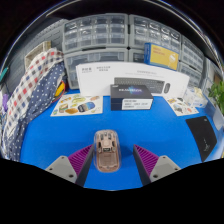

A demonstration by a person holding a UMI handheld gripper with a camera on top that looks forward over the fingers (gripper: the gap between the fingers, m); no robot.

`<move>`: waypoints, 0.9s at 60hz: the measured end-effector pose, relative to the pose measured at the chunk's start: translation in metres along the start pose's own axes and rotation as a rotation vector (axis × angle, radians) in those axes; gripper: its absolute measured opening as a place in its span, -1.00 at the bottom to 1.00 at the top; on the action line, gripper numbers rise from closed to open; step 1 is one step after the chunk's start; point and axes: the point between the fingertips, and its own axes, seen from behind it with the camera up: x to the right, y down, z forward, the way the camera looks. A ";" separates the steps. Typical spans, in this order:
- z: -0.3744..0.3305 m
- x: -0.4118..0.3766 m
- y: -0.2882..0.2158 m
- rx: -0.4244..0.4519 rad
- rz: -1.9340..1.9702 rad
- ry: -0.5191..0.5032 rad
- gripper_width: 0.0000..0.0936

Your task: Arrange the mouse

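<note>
A translucent brownish mouse [106,148] lies on the blue table [150,128], its length running along the fingers. It stands between the fingers of my gripper [113,153]. The left purple pad [80,160] is close beside the mouse; the right pad [148,160] stands clear of it with blue table showing between. The gripper is open and the mouse rests on the table.
Beyond the mouse lie a black box [132,97] and a long white box [120,72]. A leaflet [78,104] lies at left, papers [182,105] and a black mat [203,135] at right. A patterned cloth [35,95] hangs at left. Drawer cabinets [100,35] line the back.
</note>
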 end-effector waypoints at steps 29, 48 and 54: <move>0.013 0.001 -0.011 -0.031 0.009 -0.077 -0.26; -0.058 0.099 -0.113 0.101 -0.121 -0.107 -0.33; -0.099 0.174 -0.157 0.194 -0.161 -0.058 -0.33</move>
